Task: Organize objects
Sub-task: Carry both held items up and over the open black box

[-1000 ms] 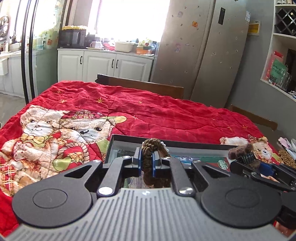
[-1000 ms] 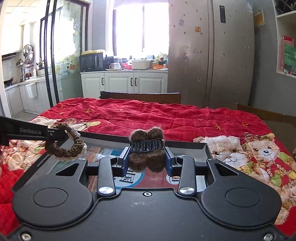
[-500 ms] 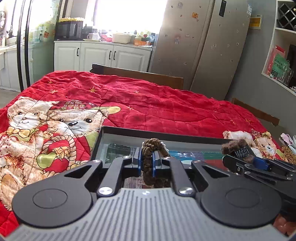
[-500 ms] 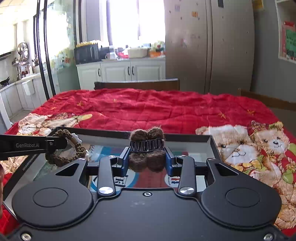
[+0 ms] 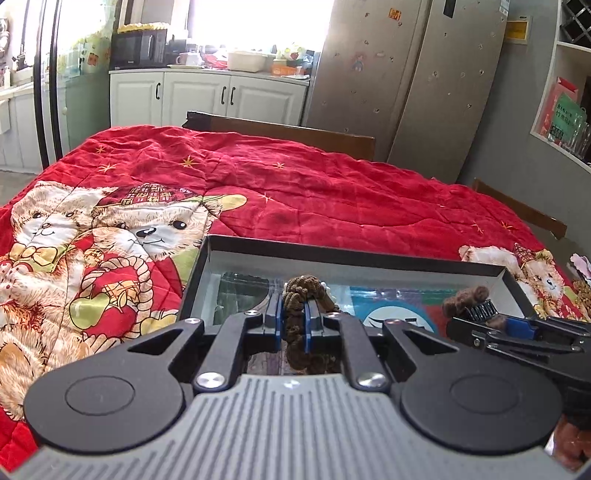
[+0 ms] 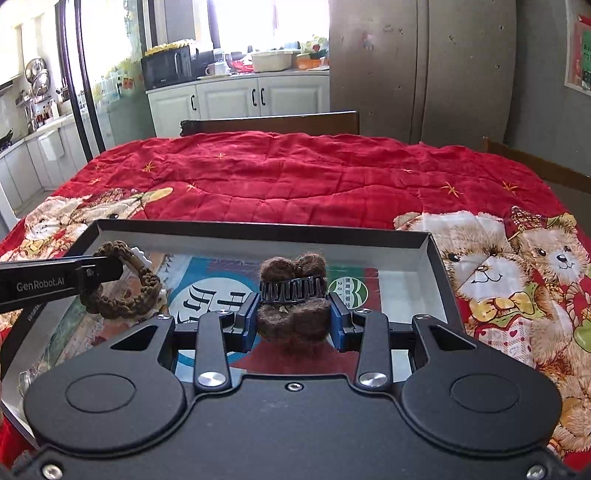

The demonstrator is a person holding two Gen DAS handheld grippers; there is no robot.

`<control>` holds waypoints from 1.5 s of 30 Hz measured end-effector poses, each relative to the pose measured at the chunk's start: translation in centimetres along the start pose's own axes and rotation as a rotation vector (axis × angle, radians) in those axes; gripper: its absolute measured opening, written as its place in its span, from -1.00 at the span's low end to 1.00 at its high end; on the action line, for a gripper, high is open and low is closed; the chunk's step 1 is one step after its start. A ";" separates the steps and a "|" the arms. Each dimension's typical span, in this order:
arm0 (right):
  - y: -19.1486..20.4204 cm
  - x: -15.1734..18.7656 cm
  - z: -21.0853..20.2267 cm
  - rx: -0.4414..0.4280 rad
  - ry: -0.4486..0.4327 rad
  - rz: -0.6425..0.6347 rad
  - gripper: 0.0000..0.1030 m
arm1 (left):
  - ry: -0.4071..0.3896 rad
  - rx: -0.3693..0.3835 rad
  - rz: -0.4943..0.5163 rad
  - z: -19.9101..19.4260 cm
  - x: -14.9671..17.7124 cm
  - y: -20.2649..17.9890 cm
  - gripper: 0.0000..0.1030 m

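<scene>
Bright daylight from blown-out window [image 5: 258, 26] behind cabinets [image 5: 207, 98]; sharp focus, fisheye bending at edges, soft shadows.

A home kitchen: white wooden cabinets [image 5: 207, 98] and black microwave [image 5: 138, 48] beside a tall steel refrigerator [image 5: 402, 74].

My left gripper [image 5: 293, 325] is matt black plastic with smooth blue pads, and its fingers [image 5: 276, 317] pinch a rough braided cord bracelet [image 5: 295, 295]. My right gripper [image 6: 293, 321] has the same matt plastic and shiny metal pivot screws; it clamps a fuzzy brown felted hair claw [image 6: 291, 317] with glossy black plastic teeth. The tray [image 6: 258, 227] looks like matt grey card with a glossy printed floor. The quilt [image 6: 295, 177] is soft, stitched red cloth.
</scene>
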State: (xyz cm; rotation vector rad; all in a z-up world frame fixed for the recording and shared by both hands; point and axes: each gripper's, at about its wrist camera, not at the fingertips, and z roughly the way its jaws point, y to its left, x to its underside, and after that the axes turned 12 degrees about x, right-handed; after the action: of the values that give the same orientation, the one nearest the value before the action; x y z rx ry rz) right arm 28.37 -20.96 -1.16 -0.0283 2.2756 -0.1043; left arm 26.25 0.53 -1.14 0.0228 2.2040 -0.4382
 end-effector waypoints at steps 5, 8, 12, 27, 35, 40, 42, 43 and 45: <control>-0.1 0.1 0.3 -0.005 0.017 0.001 -0.30 | 0.007 -0.005 -0.003 0.2 0.1 0.1 -0.71; -0.1 0.1 0.4 -0.006 0.020 -0.002 -0.30 | 0.010 -0.008 -0.004 0.4 0.1 0.2 -0.71; 0.1 0.1 0.6 -0.006 0.031 -0.009 -0.30 | 0.012 -0.010 -0.007 0.4 0.2 0.3 -0.69; 0.6 0.3 0.7 -0.005 0.034 -0.048 -0.27 | 0.014 -0.027 -0.017 0.5 0.2 0.5 -0.25; 0.5 0.2 0.7 -0.003 0.034 -0.037 -0.10 | 0.010 -0.034 -0.029 0.4 0.1 0.6 0.03; 0.2 0.2 0.6 -0.003 0.033 -0.019 0.13 | -0.003 -0.043 -0.019 0.3 0.1 0.5 0.18; 0.1 0.2 0.4 -0.002 0.025 -0.013 0.28 | -0.009 -0.046 -0.020 0.2 0.1 0.5 0.27; 0.0 0.2 0.4 0.000 0.019 -0.012 0.33 | -0.011 -0.046 -0.020 0.1 0.1 0.5 0.29; 0.0 0.2 0.2 0.006 0.009 -0.013 0.35 | -0.016 -0.047 -0.020 0.0 0.1 0.5 0.34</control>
State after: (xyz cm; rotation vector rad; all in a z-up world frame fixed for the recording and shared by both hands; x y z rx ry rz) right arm 28.39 -21.00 -1.39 -0.0400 2.2844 -0.1184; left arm 26.32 0.99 -1.35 -0.0286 2.1994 -0.3960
